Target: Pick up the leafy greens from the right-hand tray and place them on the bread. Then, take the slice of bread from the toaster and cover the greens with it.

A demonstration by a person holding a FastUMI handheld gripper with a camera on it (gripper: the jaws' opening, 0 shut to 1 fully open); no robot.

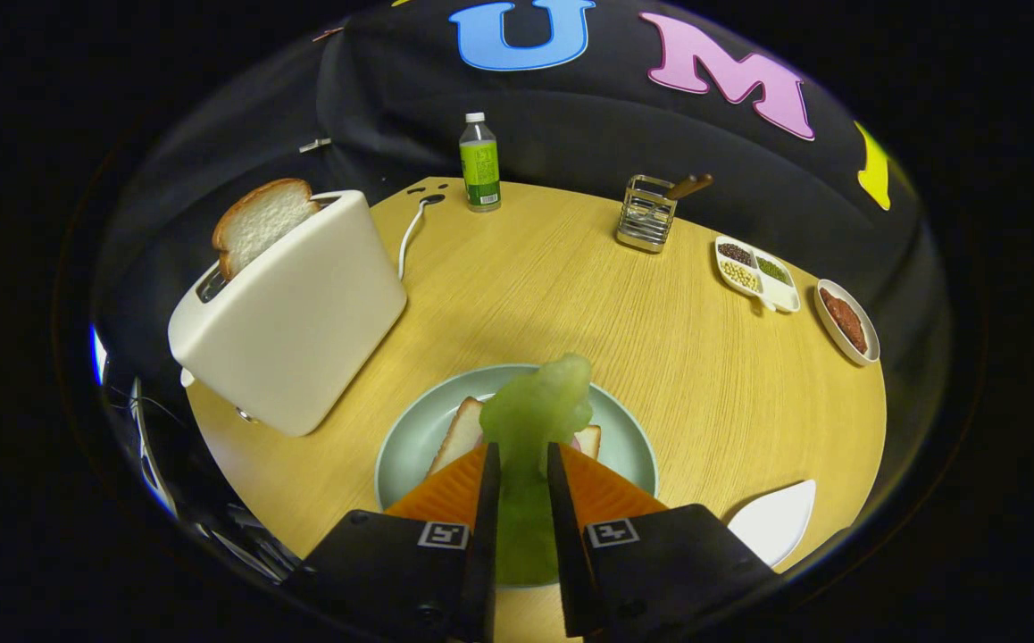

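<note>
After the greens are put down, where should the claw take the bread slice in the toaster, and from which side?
The claw is now shut on the leafy greens above the plate. The bread slice stands upright in the toaster, with its rounded top half out of the slot. Probably best to come from above and pinch its two flat faces.

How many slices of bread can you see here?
2. One pale bread slice sticks up from the white toaster. Another lies on the pale green plate, partly hidden by the leafy greens that the gripper holds above it. More could be hidden underneath.
</note>
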